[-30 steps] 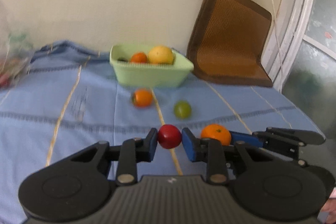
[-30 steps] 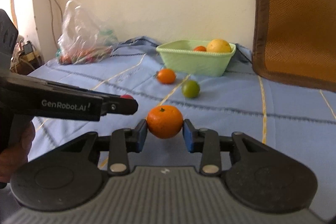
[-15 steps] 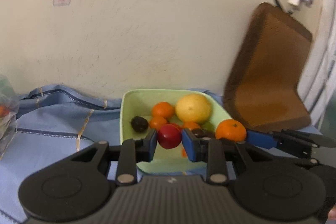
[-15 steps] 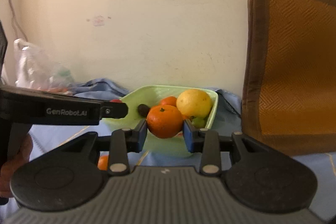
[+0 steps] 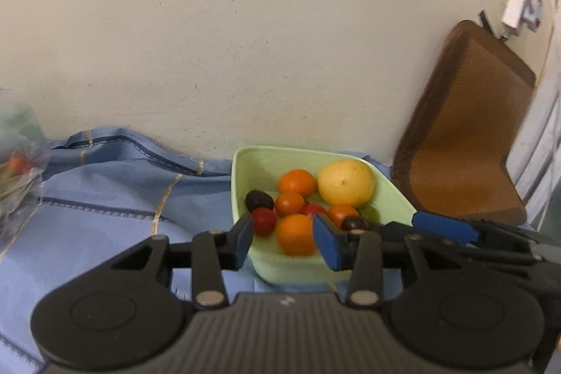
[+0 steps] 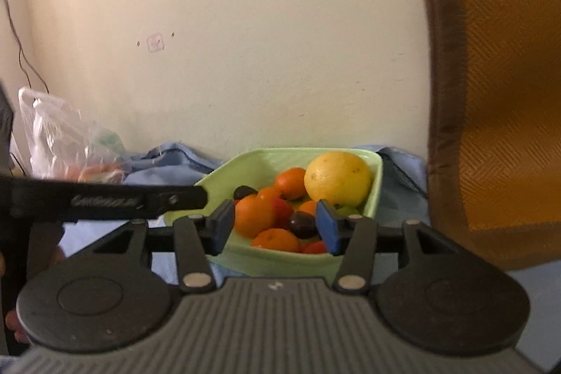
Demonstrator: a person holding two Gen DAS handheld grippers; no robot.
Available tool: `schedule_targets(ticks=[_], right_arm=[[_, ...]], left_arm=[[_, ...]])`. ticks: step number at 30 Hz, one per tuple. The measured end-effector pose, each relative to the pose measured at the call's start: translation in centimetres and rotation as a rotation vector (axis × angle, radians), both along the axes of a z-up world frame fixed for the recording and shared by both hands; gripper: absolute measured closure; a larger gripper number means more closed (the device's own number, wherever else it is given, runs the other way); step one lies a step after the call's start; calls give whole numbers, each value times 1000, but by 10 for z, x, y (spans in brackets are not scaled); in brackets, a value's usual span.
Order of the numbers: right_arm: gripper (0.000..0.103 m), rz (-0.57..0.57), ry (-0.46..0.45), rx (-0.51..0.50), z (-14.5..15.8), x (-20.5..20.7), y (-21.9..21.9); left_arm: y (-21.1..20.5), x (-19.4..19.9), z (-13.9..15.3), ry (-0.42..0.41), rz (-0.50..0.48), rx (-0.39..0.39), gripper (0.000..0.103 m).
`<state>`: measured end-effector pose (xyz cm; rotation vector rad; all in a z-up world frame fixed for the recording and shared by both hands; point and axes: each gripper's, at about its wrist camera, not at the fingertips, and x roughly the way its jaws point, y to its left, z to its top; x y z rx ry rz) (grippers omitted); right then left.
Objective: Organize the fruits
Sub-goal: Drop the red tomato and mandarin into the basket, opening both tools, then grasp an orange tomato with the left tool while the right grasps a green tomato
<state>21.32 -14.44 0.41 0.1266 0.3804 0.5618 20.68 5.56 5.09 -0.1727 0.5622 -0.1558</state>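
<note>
A light green basket [image 5: 242, 163] [image 6: 371, 198] sits on the blue cloth by the wall. It holds a big yellow citrus [image 5: 345, 183] [image 6: 336, 179], several oranges, red fruits and dark plums. My left gripper [image 5: 282, 242] is open and empty over the basket's near left part; a small red fruit [image 5: 263, 221] and an orange [image 5: 296, 233] lie just beyond it. My right gripper [image 6: 275, 226] is open and empty over the basket's near edge, with an orange [image 6: 254, 216] by its left finger. The right gripper's blue fingers [image 5: 443, 226] show in the left wrist view.
A brown woven chair back [image 5: 466, 142] [image 6: 498, 86] leans on the wall right of the basket. A clear plastic bag [image 6: 66, 146] [image 5: 17, 160] with produce lies far left. The blue striped cloth [image 5: 105, 209] covers the surface. The left gripper's black side [image 6: 105, 198] crosses the right wrist view.
Both grippers opened over the basket. The red fruit left the left gripper and the orange left the right gripper; both now lie among the fruit in the basket.
</note>
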Motion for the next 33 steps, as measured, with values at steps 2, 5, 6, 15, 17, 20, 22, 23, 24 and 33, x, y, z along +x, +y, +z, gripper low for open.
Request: schedule_targets(ticks=[2,5,6,15,17,20,22,23,24,33], right_arm=[[49,-5,7,8,0,-9,-7],[48,-12,17,20,-6,-28,-19],[48,-7,29,19,-8,-35,-21],[49,49,81,-70,-23,-69,-18],[49,60,88,-108,-27,-67,-10],[50,77,105,-142,-32,-66,-5],[50,83,100,-152,-32,-67,-5],[50,85,100,-161,-33,-67,-3],[52,87,100,-168,-33,-68,-2],[72,80,99,-197,-34,-69,2]], left_arm=[[1,-14,-2,2,-14,-15,64],[-3,-31,-11,26,-42,-24,64],[-6,-34,-16,38,-56,-17,64],[-31,-37,-40,83,-78,77,59],[-34,-38,-44,90,-79,84,61],[-37,-39,-46,85,-73,108,63],[-37,-39,-46,83,-68,112,65],[-38,-39,-46,81,-64,113,65],[-38,-40,-47,80,-62,114,65],[-30,-59,-45,82,-17,84,66]])
